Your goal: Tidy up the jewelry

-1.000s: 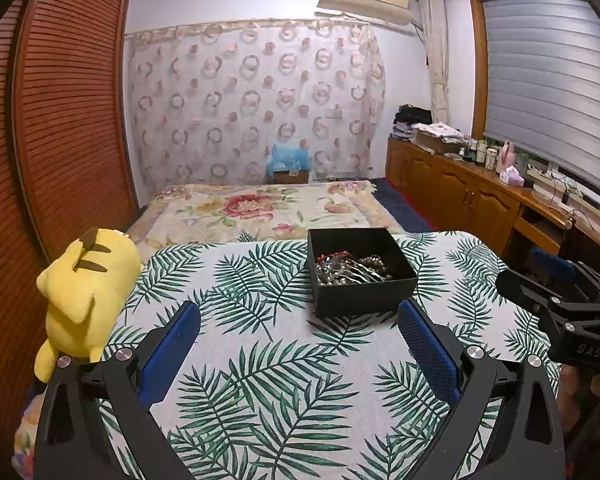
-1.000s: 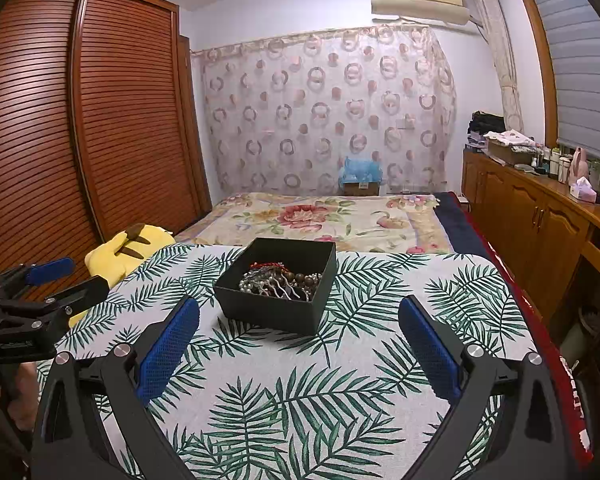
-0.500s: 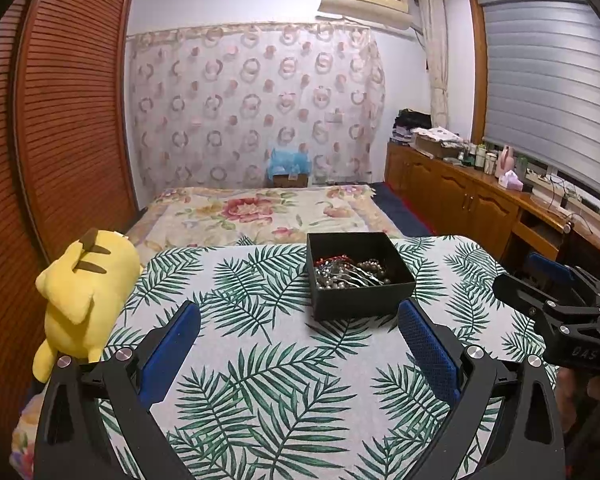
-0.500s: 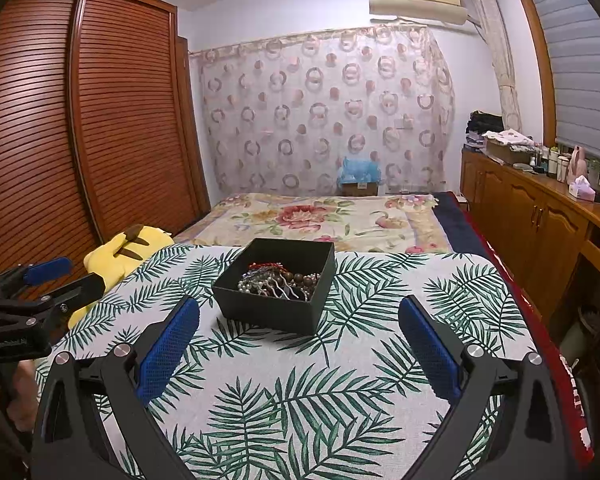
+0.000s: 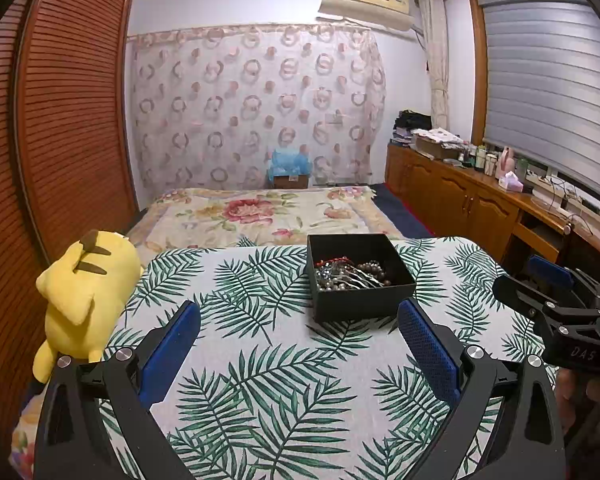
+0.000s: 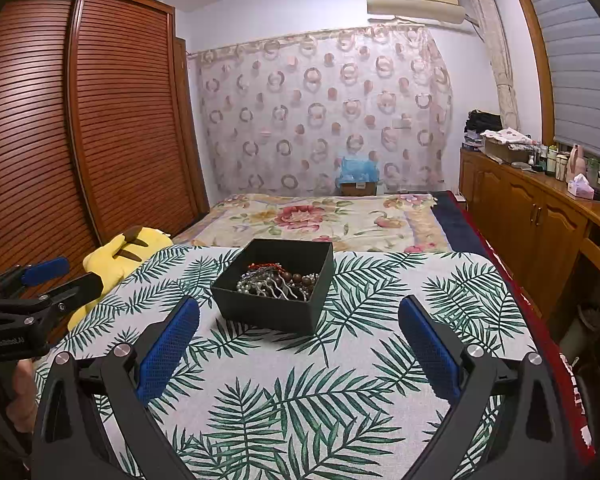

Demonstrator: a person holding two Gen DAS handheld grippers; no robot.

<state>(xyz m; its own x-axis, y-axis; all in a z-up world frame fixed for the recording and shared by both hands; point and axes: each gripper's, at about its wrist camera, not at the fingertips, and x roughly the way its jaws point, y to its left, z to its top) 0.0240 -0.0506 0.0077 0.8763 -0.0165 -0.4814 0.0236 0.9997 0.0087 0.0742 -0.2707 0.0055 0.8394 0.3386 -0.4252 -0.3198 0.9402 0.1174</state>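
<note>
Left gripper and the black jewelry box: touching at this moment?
Apart. The right wrist view shows the left gripper far off to the side of the black jewelry box, with leaf-print cloth between them.

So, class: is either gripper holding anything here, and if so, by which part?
Nothing is held. The left gripper and right gripper are both open, short of the black box of jewelry.

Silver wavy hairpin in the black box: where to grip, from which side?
Judging by its pose, come from above with the right gripper. The hairpin lies on top of the bead pile near the black box front wall, prongs fanned. Pinch across the prongs mid-length, since the walls block any side approach.
</note>
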